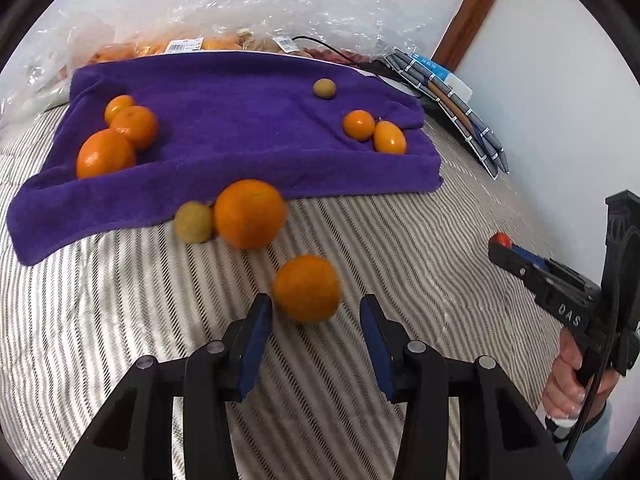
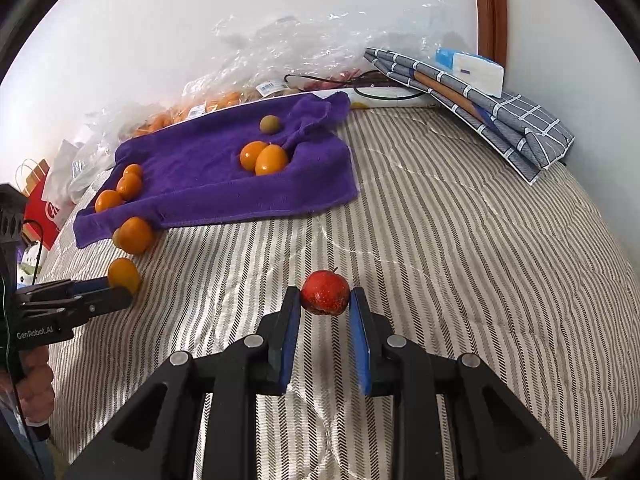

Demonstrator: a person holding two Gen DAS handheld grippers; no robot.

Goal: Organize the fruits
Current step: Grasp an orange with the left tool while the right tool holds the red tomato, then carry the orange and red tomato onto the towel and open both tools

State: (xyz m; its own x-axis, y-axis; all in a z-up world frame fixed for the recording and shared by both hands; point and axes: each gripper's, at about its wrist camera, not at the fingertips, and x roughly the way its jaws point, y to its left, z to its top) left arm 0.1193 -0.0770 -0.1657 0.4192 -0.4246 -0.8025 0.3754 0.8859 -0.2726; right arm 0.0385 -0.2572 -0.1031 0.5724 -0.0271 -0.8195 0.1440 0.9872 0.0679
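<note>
My left gripper (image 1: pixel 316 304) is open and points down at the striped bed cover. An orange (image 1: pixel 307 288) lies on the cover just past its fingertips, close to the left finger and apart from the right one. My right gripper (image 2: pixel 325 296) is shut on a small red fruit (image 2: pixel 325 292) above the cover. On the purple towel (image 1: pixel 240 128) three oranges (image 1: pixel 106 152) sit at the left, two (image 1: pixel 359 125) at the right, and a small greenish fruit (image 1: pixel 324 88) lies farther back. A big orange (image 1: pixel 250 214) and a greenish fruit (image 1: pixel 193 222) rest at the towel's front edge.
Clear plastic bags of fruit (image 1: pixel 224 36) lie along the wall behind the towel. A folded checked cloth (image 2: pixel 480 108) and a white packet (image 2: pixel 478 70) sit at the back right corner. A black cable (image 2: pixel 384 94) runs there. A red paper bag (image 2: pixel 40 208) stands beyond the bed's left edge.
</note>
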